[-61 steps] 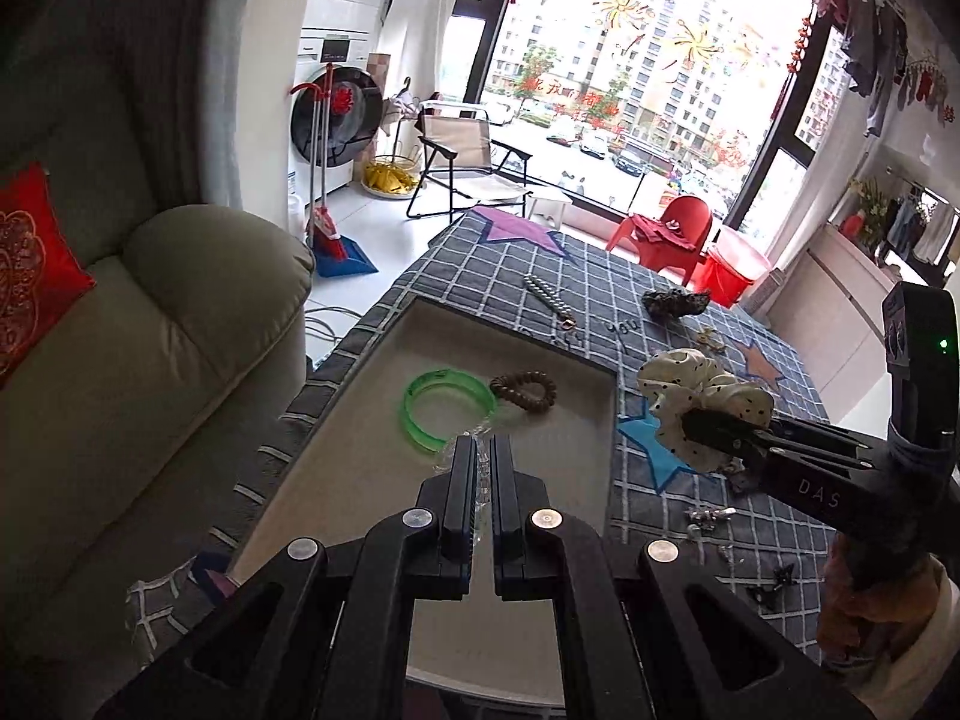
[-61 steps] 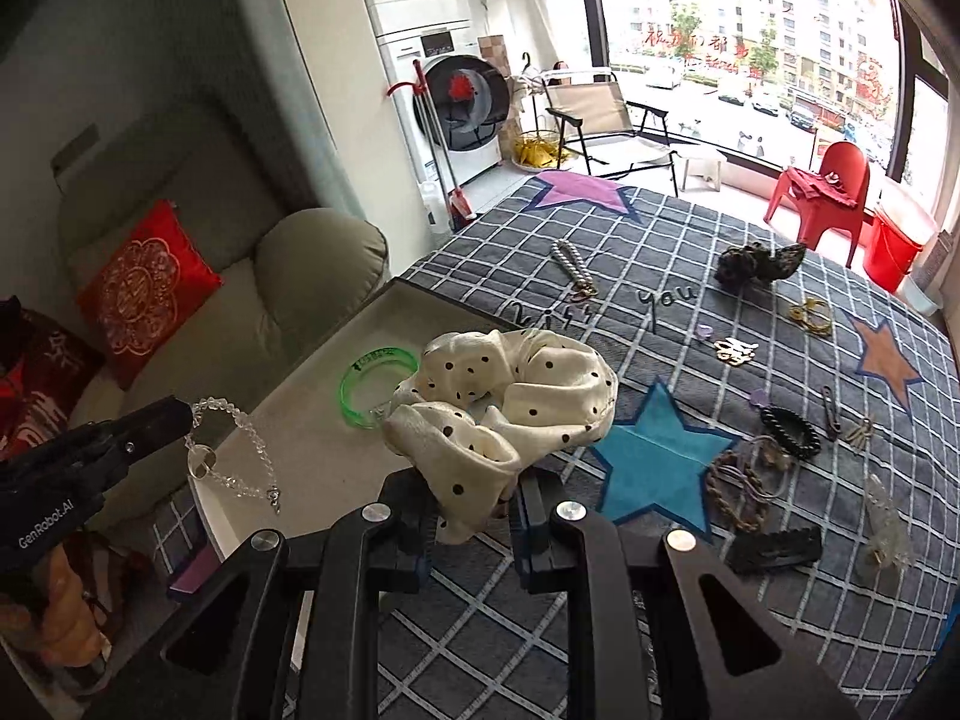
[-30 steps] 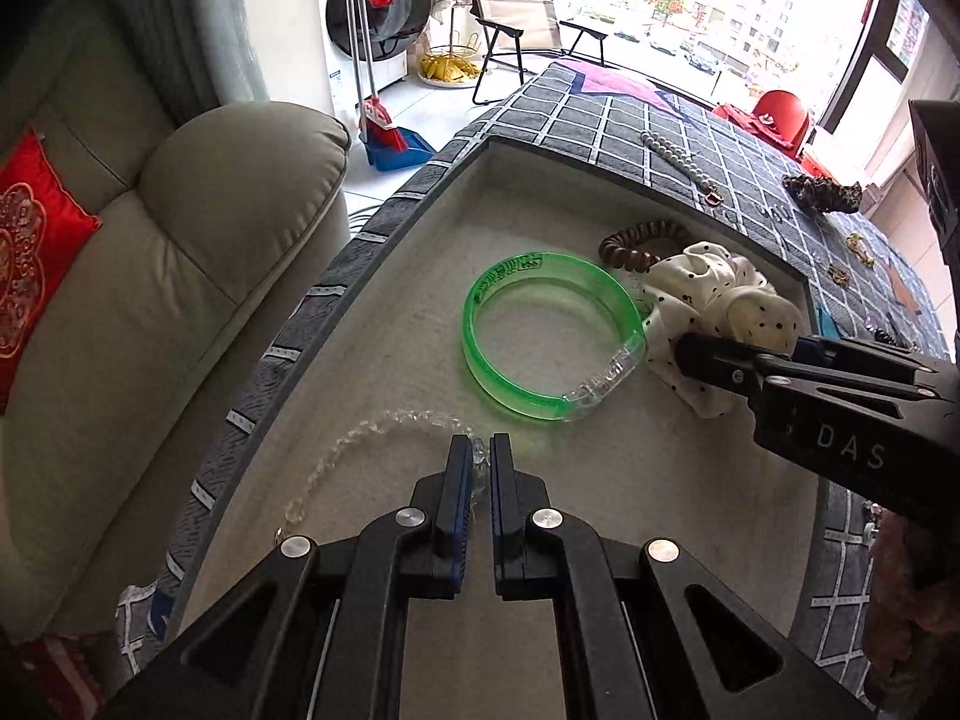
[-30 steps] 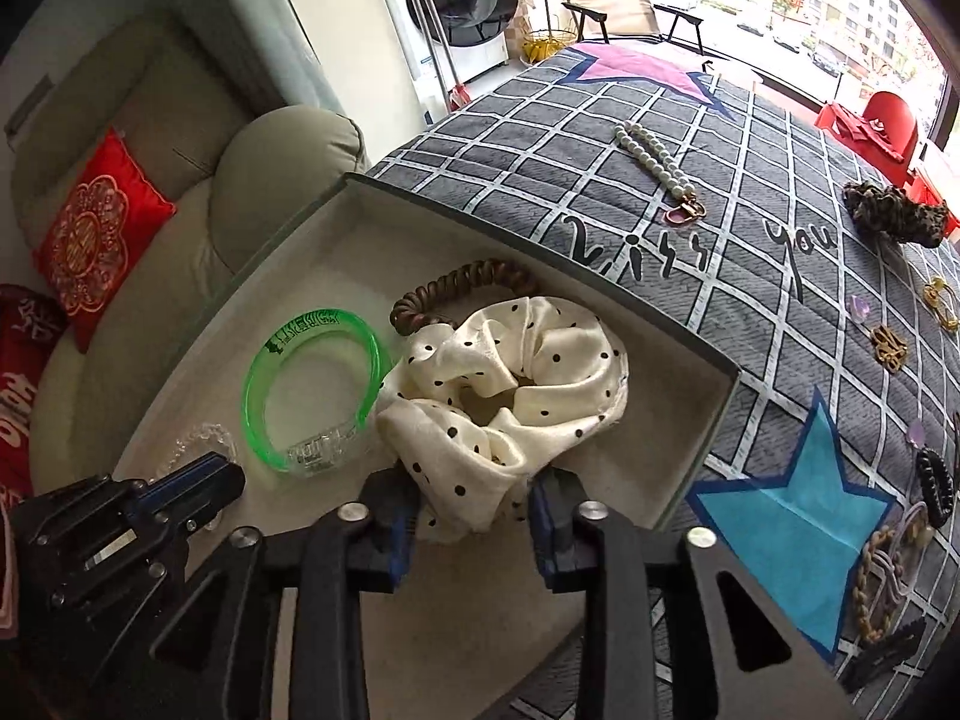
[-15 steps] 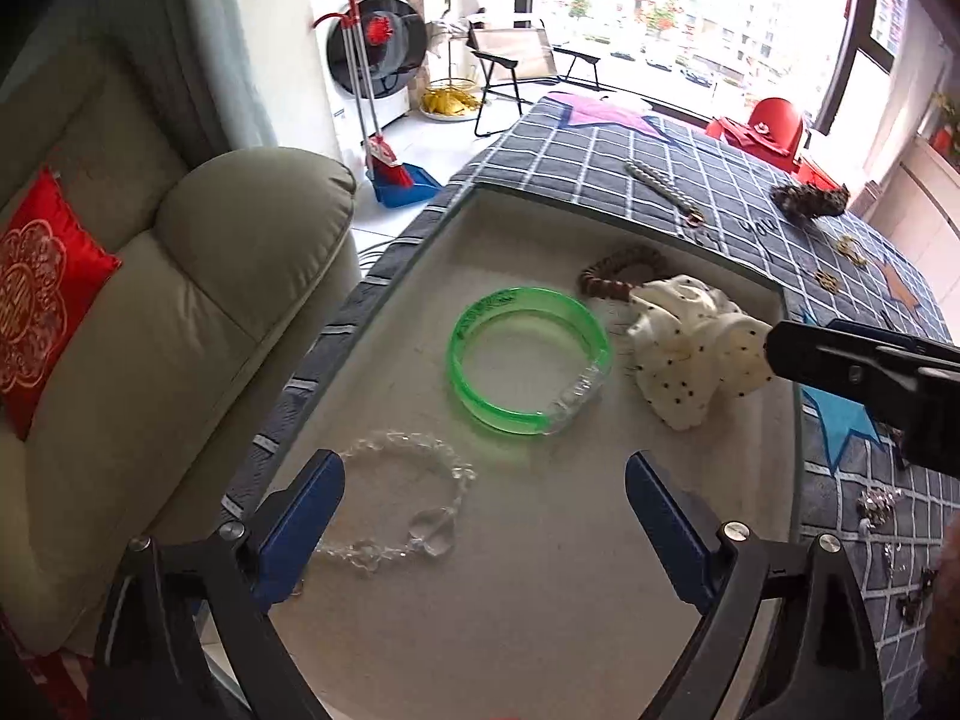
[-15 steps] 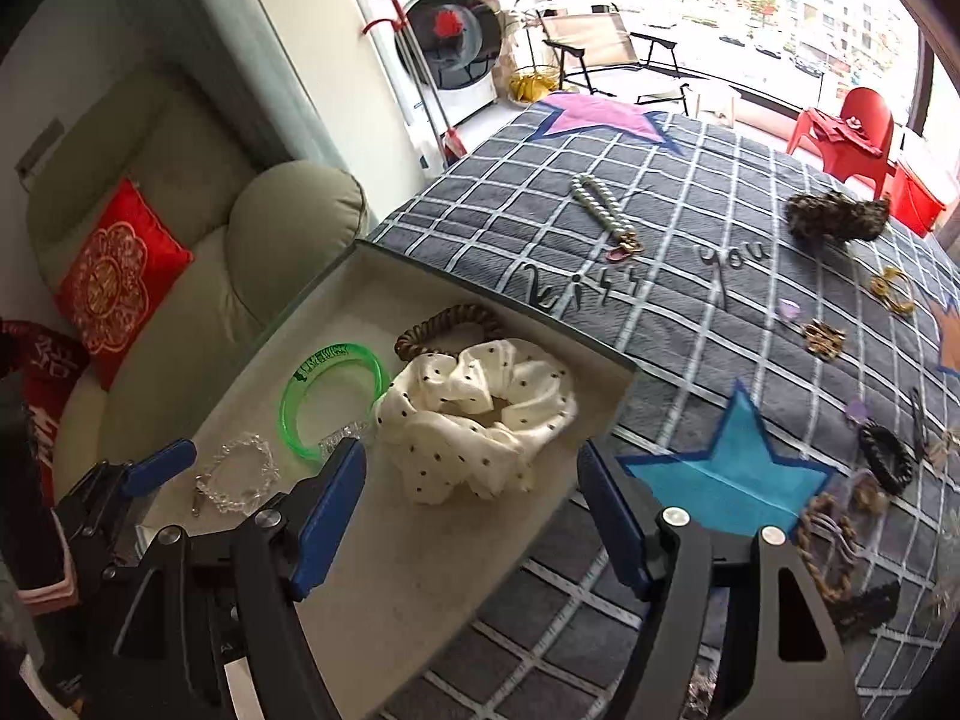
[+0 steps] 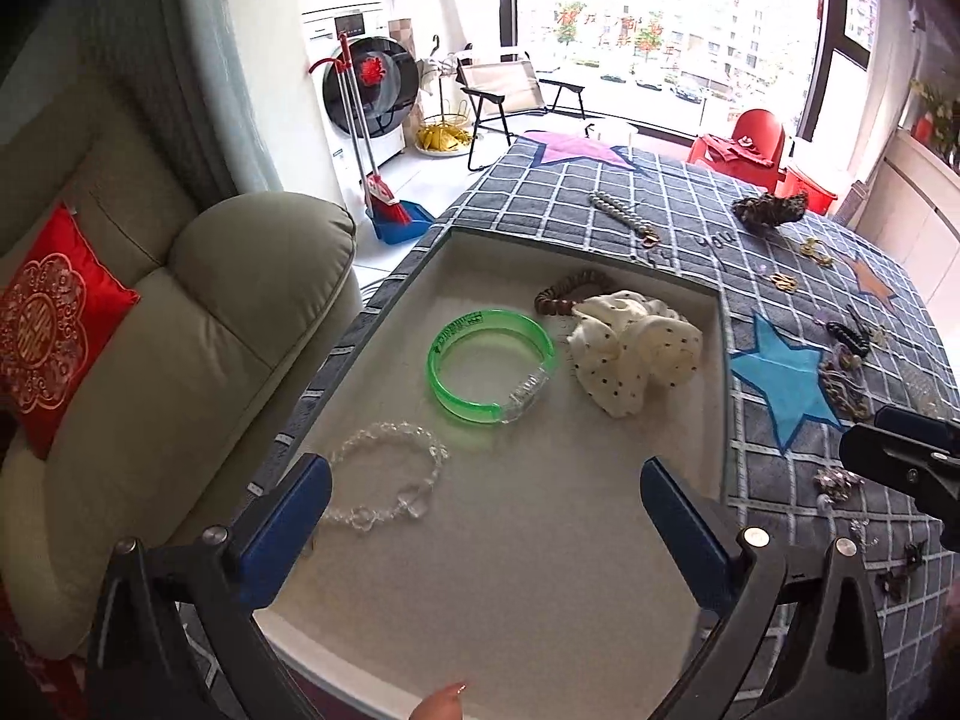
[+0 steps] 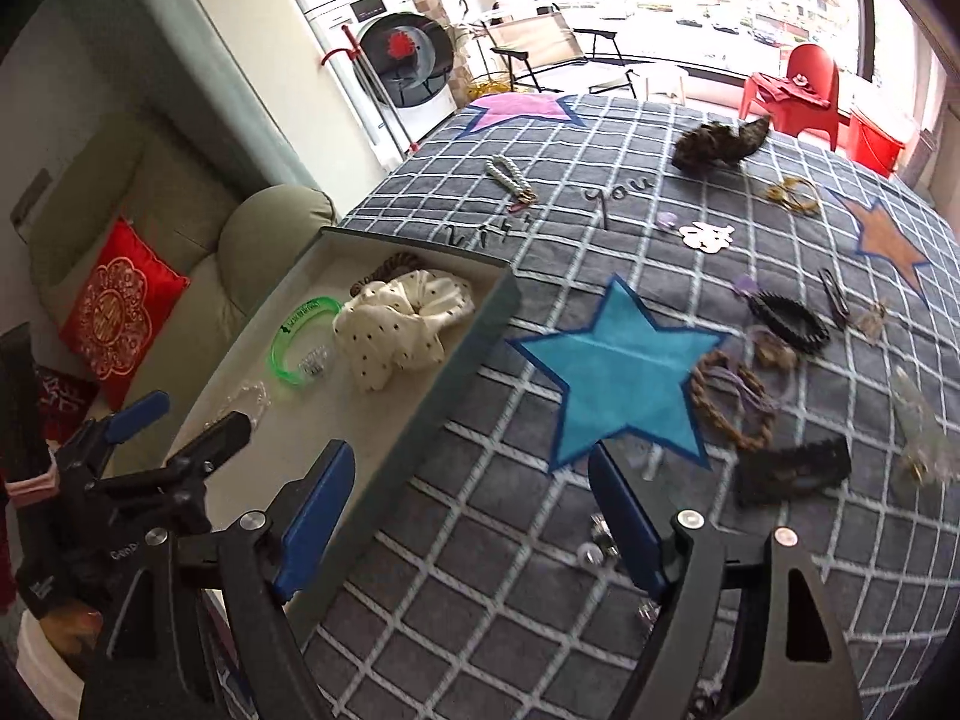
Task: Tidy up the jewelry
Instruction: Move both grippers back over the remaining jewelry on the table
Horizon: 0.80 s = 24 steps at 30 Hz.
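A beige-lined tray [image 7: 576, 246] holds a clear bead bracelet [image 7: 384, 480], a green bangle [image 7: 489, 363], a white polka-dot scrunchie [image 7: 636, 351] and a brown bead bracelet [image 7: 570, 294]. My left gripper [image 7: 485, 471] hangs above the tray's near half. Its jaws are opening wide and nothing is between them; the clear bracelet lies just past its left fingertip. My right gripper [image 8: 471, 453] hovers over the tray's right wall [image 8: 480, 324] and the checked cloth. Its jaws are also opening, with nothing between them. The scrunchie [image 8: 402, 324] lies loose in the tray.
Loose pieces lie on the grey checked cloth: a pearl string [image 8: 510, 177], a black coil tie [image 8: 786, 315], a braided brown ring [image 8: 729, 399], a black hair clip [image 8: 792, 471] and a dark scrunchie [image 8: 720, 141]. A sofa [image 7: 180, 360] with a red cushion stands left of the tray.
The left gripper let go of the clear bracelet and the right let go of the scrunchie, both now lying in the tray. Both jaws spread and rose; the right one shifted toward the cloth.
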Available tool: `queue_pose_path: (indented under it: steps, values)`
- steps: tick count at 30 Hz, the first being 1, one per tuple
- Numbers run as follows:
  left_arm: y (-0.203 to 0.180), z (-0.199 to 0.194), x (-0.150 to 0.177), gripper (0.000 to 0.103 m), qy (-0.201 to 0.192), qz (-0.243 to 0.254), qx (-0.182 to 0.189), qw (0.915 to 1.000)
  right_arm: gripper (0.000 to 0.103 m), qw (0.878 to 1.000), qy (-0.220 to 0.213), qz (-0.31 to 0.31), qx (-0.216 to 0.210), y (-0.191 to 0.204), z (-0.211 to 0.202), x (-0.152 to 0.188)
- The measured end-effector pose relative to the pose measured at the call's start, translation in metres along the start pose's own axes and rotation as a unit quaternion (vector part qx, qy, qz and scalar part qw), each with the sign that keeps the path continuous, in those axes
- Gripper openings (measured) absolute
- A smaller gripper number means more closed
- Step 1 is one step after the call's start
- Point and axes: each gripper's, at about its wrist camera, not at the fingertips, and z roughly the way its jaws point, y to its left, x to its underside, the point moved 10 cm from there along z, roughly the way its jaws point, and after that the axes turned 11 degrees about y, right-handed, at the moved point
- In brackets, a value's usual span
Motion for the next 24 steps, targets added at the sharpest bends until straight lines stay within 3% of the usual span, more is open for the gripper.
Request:
queue_pose_path:
  steps: [4, 7, 18, 24]
  values:
    - [-0.016, -0.018, 0.010, 0.103, -0.011, 0.018, 0.001, 0.9998, 0.086, 1.000, -0.003, 0.016, -0.011, -0.014, -0.013, 0.019]
    - [-0.030, -0.030, 0.017, 0.103, -0.015, 0.028, 0.010, 0.9994, 0.103, 1.000, -0.017, 0.023, -0.013, -0.025, -0.024, 0.030]
    - [-0.095, -0.062, 0.039, 0.103, -0.028, 0.078, 0.042, 0.9957, 0.103, 0.997, -0.030, 0.073, 0.001, -0.079, -0.058, 0.078]
    - [-0.126, -0.057, 0.053, 0.103, -0.014, 0.097, 0.059, 0.9934, 0.103, 0.994, -0.031, 0.094, 0.038, -0.117, -0.070, 0.107]
